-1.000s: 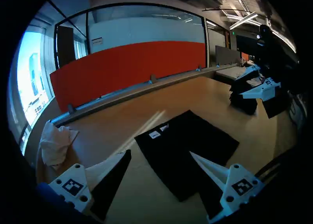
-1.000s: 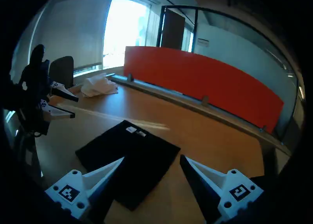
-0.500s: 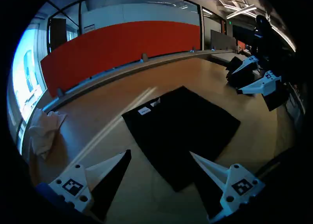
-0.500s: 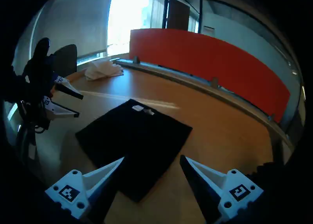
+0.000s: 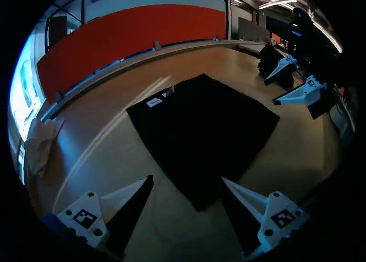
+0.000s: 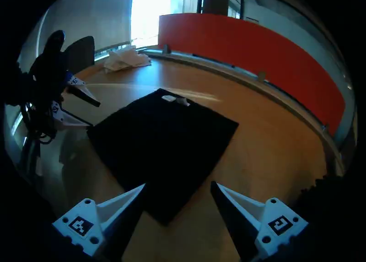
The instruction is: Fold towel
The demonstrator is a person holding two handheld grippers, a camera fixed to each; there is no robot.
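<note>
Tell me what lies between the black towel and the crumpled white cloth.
Bare wooden table and nothing else separates the towel from the cloth, as seen in the left gripper view.

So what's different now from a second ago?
The left gripper and right gripper moved closer to the black towel, tipping down toward it. Nothing was grabbed; both stay open. The towel stays flat on the table, white cloth at its edge.

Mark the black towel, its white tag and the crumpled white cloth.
black towel [image 5: 201,131]: left gripper view, middle of the flat fabric.
white tag [image 6: 169,98]: right gripper view, on the tag at the towel's far edge.
white cloth [image 6: 126,59]: right gripper view, middle of the crumpled heap.
</note>
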